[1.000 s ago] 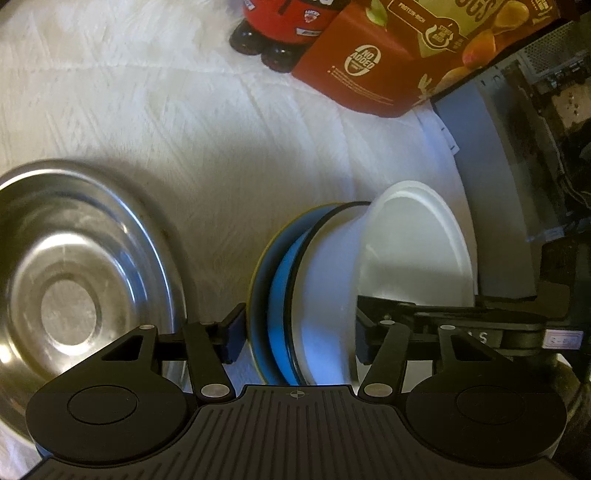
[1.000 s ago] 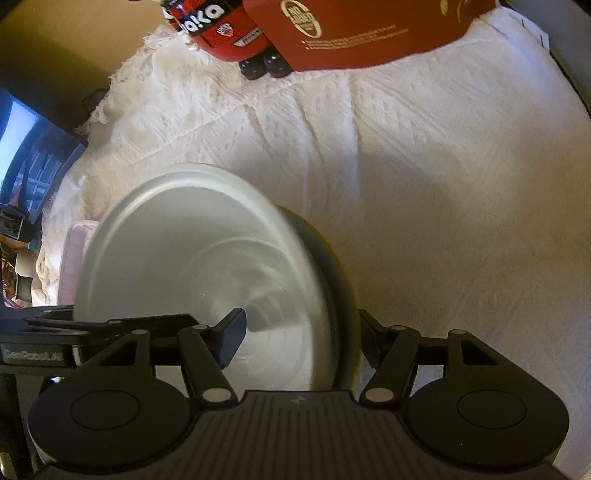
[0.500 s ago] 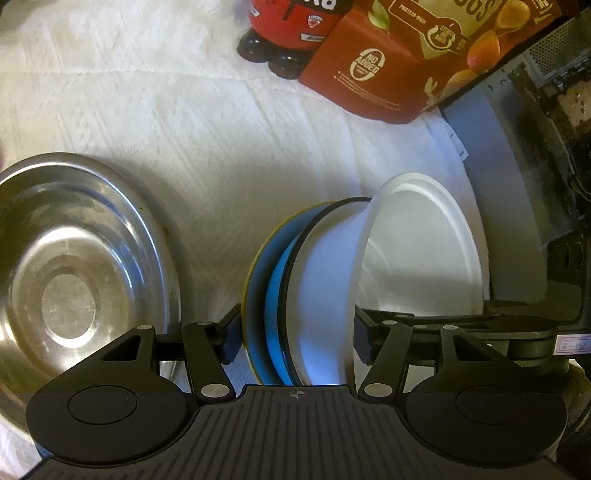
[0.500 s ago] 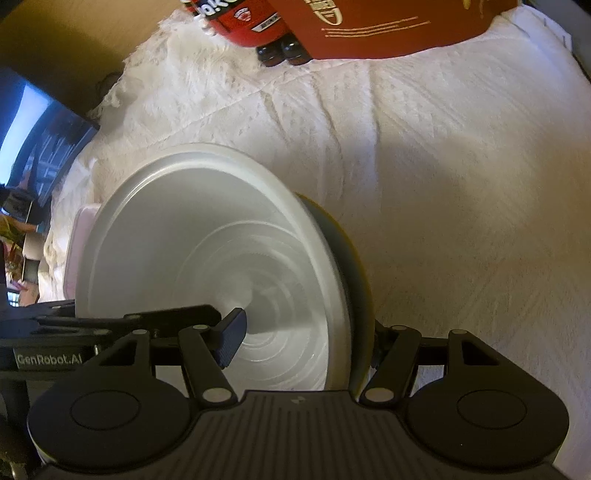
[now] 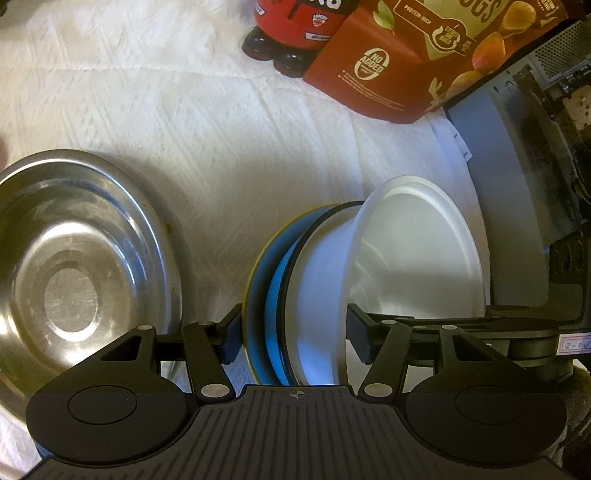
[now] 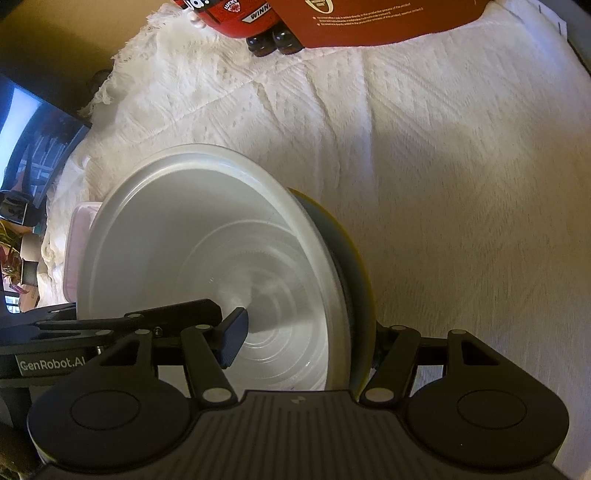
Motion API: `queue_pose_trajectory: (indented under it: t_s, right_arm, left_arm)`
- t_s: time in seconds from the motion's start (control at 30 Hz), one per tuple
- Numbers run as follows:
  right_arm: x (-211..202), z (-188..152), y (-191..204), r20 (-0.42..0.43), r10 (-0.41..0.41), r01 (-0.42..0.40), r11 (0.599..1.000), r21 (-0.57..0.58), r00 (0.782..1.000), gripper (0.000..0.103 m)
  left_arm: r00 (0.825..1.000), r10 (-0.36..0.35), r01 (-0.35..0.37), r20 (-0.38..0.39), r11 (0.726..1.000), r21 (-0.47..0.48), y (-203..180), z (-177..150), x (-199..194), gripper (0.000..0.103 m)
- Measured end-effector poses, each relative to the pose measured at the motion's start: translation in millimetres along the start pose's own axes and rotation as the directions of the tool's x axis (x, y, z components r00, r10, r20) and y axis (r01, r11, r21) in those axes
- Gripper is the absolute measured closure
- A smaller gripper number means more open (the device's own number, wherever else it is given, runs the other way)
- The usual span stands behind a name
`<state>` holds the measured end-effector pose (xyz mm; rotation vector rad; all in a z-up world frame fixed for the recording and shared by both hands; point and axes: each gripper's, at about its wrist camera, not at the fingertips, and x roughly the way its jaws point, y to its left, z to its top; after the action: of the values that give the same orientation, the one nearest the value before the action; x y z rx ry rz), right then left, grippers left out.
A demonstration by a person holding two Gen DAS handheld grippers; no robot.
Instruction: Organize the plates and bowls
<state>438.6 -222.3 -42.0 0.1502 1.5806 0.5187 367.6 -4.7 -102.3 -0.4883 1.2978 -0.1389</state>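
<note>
Writing: the red box (image 5: 399, 70) at the far edge of the worktop reads "NO ADDED" in a round badge and "PROTEIN-RICH" above; the red bottle (image 5: 295, 26) beside it carries a crest too small to read. In the right wrist view the other tool's arm is marked "GenRobot.AI".

Stack: a white bowl (image 5: 406, 266) nests in a blue plate (image 5: 277, 295) with a yellow-edged plate behind it, all tipped on edge. The bowl's mouth faces right in the left wrist view, its bottom towards the plates.

Look: the bowl is plain, matt white, with faint rings inside (image 6: 229, 266); a dark rim line runs between it and the blue plate.

Left hand-held gripper (image 5: 291, 334): clamped across the stack, one finger on the yellow-edged plate's back, the other inside the bowl.

Right hand-held gripper (image 6: 306, 343): gripping the same stack, left finger (image 6: 234, 338) inside the bowl; the right finger sits hidden behind the yellow rim (image 6: 360, 280).

Steel bowl (image 5: 81, 280): lies mouth up on the white cloth (image 5: 229, 147), left of the stack, apart from it.

Place: the stack is above the cloth-covered worktop, near its middle; whether it touches the cloth I cannot tell.
</note>
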Motion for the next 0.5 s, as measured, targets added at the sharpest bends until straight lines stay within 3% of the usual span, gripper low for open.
queue_pose_trajectory:
  t_s: [0.27,0.5]
  right_arm:
    - [-13.8,2.3,15.4,0.025,-0.022,0.022,1.000,0.001,0.999,0.039]
    - [-40.6,3.3,76.2,0.091,-0.025,0.032,0.997,-0.077,0.996,0.038]
  left_arm:
    - [0.999,-0.025,0.025,0.027,1.000,0.000,3.8,1.1,-15.4,0.041]
    - [0.994,-0.061,0.058,0.090,0.998,0.031,17.7,6.2,-70.3,0.041]
